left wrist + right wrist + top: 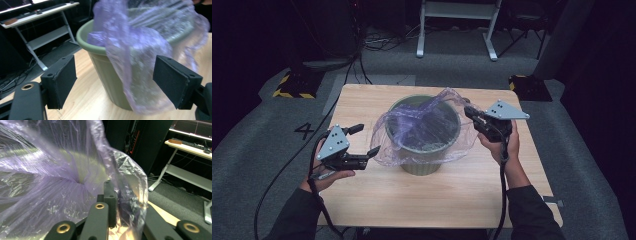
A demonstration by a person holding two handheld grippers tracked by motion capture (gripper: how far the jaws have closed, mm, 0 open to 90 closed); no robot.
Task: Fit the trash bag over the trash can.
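Meanwhile right tool (469,111) pinches bag (422,127); left tool (364,140) gapes beside it.

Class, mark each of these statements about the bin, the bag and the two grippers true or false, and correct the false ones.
1. The right gripper is shut on the purple bag. True.
2. The left gripper grips the bag. False: its jaws are open, the bag hanging between them unclamped.
3. The green bin lies on its side. False: it stands upright.
4. The bin stands on the wooden table. True.
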